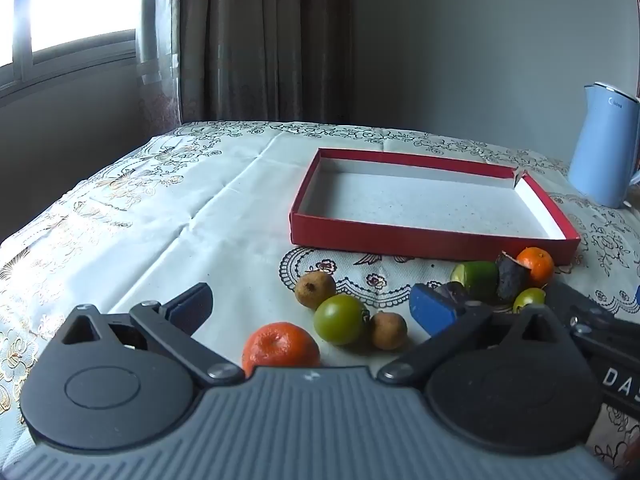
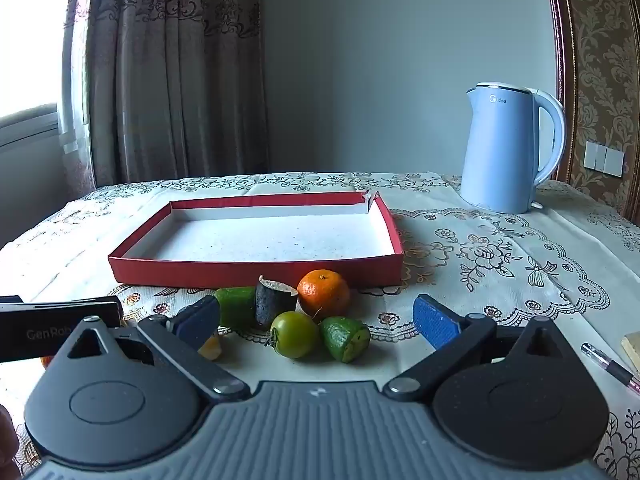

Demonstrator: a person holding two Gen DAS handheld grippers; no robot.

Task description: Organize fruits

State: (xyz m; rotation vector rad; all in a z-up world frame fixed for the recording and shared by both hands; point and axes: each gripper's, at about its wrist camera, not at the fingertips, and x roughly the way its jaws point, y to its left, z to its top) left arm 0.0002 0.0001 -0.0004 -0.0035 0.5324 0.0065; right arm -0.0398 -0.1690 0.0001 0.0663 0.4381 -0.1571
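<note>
A shallow red box (image 1: 400,236) (image 2: 248,270) with a white inside lies on the tablecloth, nothing in it. In front of it fruits are scattered. In the left wrist view, my left gripper (image 1: 312,310) stands open over an orange mandarin (image 1: 280,346), a green round fruit (image 1: 340,318) and two small brown fruits (image 1: 315,289) (image 1: 387,330). In the right wrist view, my right gripper (image 2: 318,322) is open around a green round fruit (image 2: 294,334), a green cut piece (image 2: 347,338), a dark cut piece (image 2: 274,300), another green piece (image 2: 236,304) and a mandarin (image 2: 323,290). Neither gripper holds anything.
A light blue electric kettle (image 2: 508,148) (image 1: 604,144) stands at the back right of the table. A pen (image 2: 610,366) and a yellowish pad corner (image 2: 632,344) lie at the right edge. Curtains and a window are behind the table. The left gripper's body (image 2: 56,330) shows at the right view's left.
</note>
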